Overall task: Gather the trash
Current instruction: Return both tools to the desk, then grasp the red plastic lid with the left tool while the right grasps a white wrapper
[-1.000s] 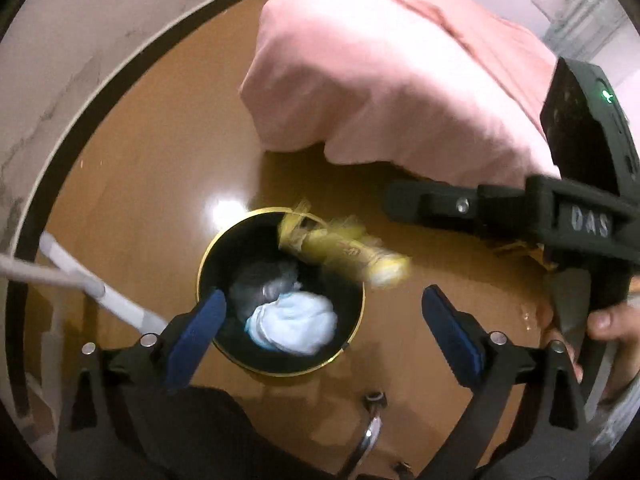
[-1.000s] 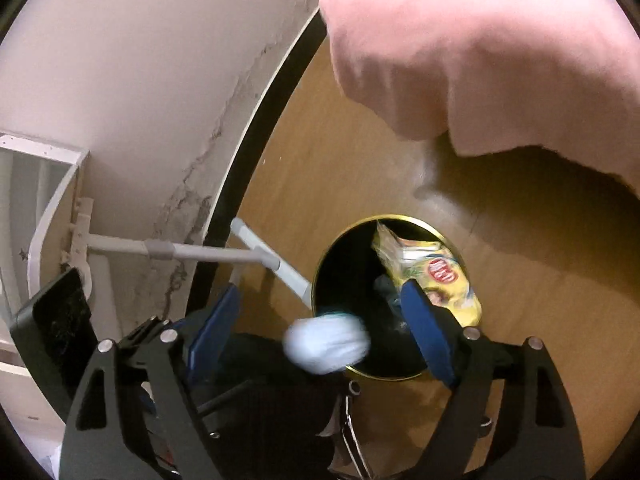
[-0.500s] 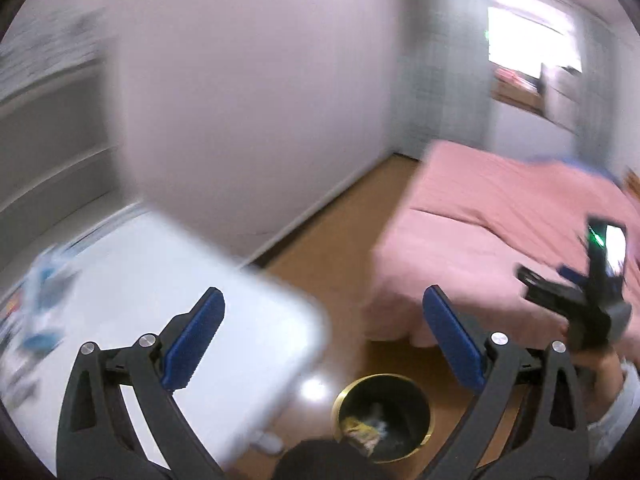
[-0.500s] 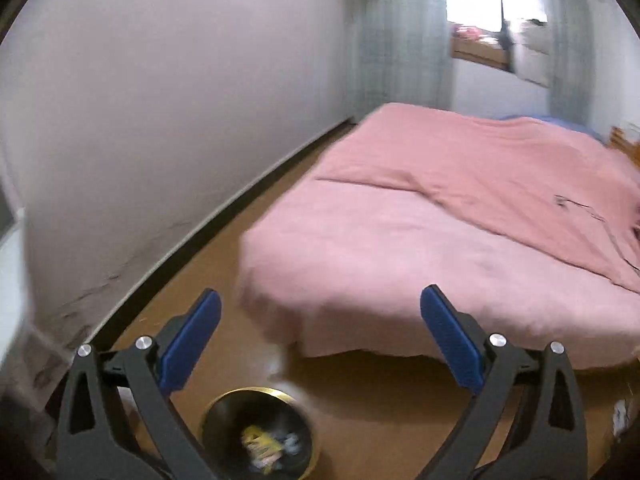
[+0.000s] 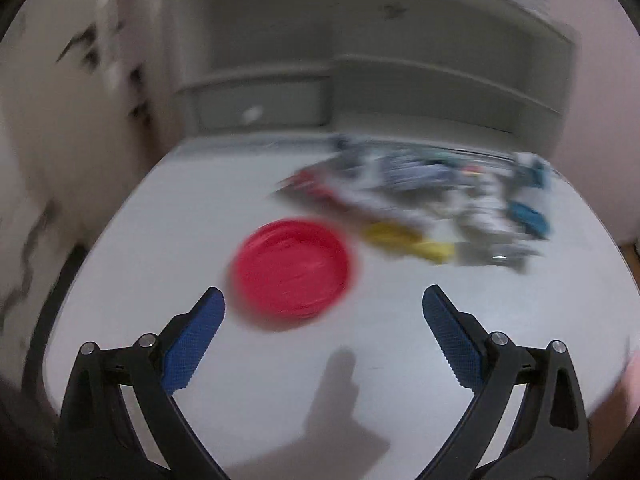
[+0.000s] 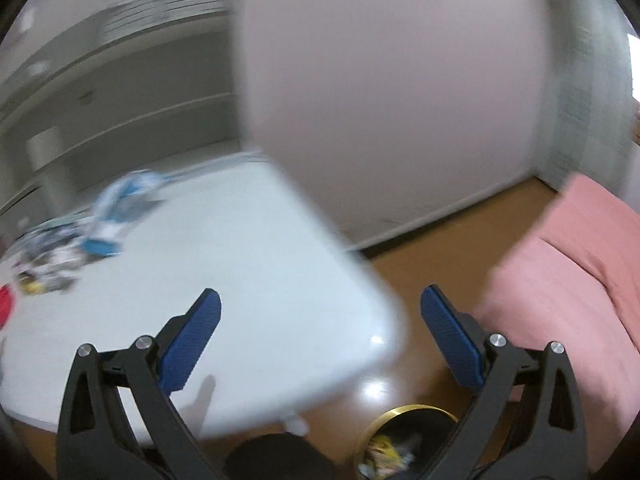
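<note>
My left gripper [image 5: 323, 307] is open and empty above the white table [image 5: 168, 224]. Just beyond its fingers lies a red plate [image 5: 293, 267]. Farther back sits a blurred heap of wrappers and papers [image 5: 432, 196], with a yellow wrapper [image 5: 408, 240] at its near edge. My right gripper [image 6: 320, 308] is also open and empty, hanging over the table's corner [image 6: 280, 280]. Below it on the floor stands the gold-rimmed black bin [image 6: 404, 446] with a yellow packet inside. The same heap of trash [image 6: 80, 228] shows at the left of the right wrist view.
White shelves [image 5: 360, 80] rise behind the table against the wall. A pink bed [image 6: 568, 280] stands to the right of the table across a strip of wooden floor [image 6: 440, 240]. A dark rounded object [image 6: 276, 458] sits at the bottom of the right wrist view.
Both grippers rose from the bin and swung left toward the table. The left view went from bin, to room, to the tabletop. The crisp packet and white wad now lie in the bin.
</note>
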Available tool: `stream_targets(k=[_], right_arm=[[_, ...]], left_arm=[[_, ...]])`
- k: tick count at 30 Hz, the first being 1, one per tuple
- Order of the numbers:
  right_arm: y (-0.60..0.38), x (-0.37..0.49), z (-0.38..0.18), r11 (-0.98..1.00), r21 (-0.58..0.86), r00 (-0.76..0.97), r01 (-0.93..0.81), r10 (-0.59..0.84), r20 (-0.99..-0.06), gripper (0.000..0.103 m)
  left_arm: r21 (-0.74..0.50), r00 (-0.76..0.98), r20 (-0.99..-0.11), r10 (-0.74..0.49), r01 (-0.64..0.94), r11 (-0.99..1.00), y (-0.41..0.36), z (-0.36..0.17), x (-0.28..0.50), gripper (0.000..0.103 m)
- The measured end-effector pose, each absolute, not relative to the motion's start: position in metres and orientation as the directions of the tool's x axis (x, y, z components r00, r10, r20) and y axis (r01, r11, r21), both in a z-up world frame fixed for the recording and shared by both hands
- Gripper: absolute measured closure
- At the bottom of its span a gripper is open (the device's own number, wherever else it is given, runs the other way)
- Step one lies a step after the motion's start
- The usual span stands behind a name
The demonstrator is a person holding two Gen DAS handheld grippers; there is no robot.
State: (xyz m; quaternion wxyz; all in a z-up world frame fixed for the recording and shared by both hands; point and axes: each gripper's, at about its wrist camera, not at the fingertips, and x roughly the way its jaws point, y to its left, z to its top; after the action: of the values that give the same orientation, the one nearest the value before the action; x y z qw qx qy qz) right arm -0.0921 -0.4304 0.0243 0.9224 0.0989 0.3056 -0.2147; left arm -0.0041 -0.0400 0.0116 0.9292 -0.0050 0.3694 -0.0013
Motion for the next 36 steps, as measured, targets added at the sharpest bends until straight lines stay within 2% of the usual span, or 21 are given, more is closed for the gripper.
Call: stream_targets(k=[4,8,14,18,19,23,24,26,28,29,30,32,36], right_arm=[[-0.366,-0.045,0.034,0.973,0.125,0.791,0.195,-0.081,-0.606,0.006],[-0.305,-0.003,0.037,0.987,0.154,0.749,-0.034,0.127,-0.65,0.006],[-0.254,0.043,0.028,0.959,0.184,0.655,-0.215,0.281,-0.702,0.007],[-0.235,0.084,0.021,0.942,0.189,0.594,-0.277,0.322,-0.737,0.019],[-0.234,0.09,0.019,0.94,0.185,0.584,-0.288,0.326,-0.744,0.02],[-0.232,0.102,0.015,0.918,0.2,0.53,-0.342,0.364,-0.766,0.029],[-0.231,0.102,0.013,0.911,0.206,0.512,-0.357,0.376,-0.772,0.036],[-0.227,0.105,0.006,0.898,0.236,0.467,-0.371,0.4,-0.789,0.044],[-0.22,0.103,0.005,0.902,0.206,0.476,-0.379,0.381,-0.792,0.047],[-0.217,0.101,0.006,0.902,0.195,0.475,-0.385,0.375,-0.796,0.063],[-0.216,0.1,0.006,0.9,0.198,0.473,-0.389,0.379,-0.795,0.088],[-0.216,0.099,0.005,0.893,0.238,0.463,-0.383,0.408,-0.787,0.088],[-0.213,0.091,0.018,0.899,0.218,0.509,-0.379,0.399,-0.762,0.088]], left_arm=[[-0.054,0.684,-0.729,-0.023,-0.024,0.998,-0.02,0.001,0.003,0.007],[-0.013,0.675,-0.737,-0.04,0.046,0.999,-0.029,-0.007,0.016,0.007],[-0.015,0.631,-0.773,-0.065,0.084,0.996,-0.03,-0.021,0.05,0.007],[-0.021,0.592,-0.802,-0.075,0.098,0.995,-0.025,-0.022,0.068,0.007],[-0.025,0.589,-0.804,-0.084,0.107,0.994,-0.025,-0.022,0.07,0.007],[0.026,0.581,-0.811,-0.062,0.142,0.99,-0.025,-0.025,0.078,0.007],[0.023,0.584,-0.809,-0.065,0.142,0.99,-0.024,-0.026,0.08,0.008],[0.031,0.596,-0.801,-0.06,0.142,0.989,-0.021,-0.025,0.08,0.022],[0.016,0.598,-0.797,-0.081,0.156,0.988,-0.018,-0.023,0.08,0.023],[0.011,0.6,-0.795,-0.093,0.167,0.986,-0.016,-0.022,0.079,0.024],[0.005,0.601,-0.793,-0.1,0.171,0.985,-0.015,-0.021,0.078,0.025],[-0.017,0.602,-0.789,-0.121,0.175,0.984,-0.011,-0.019,0.077,0.025],[-0.035,0.617,-0.775,-0.136,0.172,0.984,-0.004,-0.01,0.073,0.025]])
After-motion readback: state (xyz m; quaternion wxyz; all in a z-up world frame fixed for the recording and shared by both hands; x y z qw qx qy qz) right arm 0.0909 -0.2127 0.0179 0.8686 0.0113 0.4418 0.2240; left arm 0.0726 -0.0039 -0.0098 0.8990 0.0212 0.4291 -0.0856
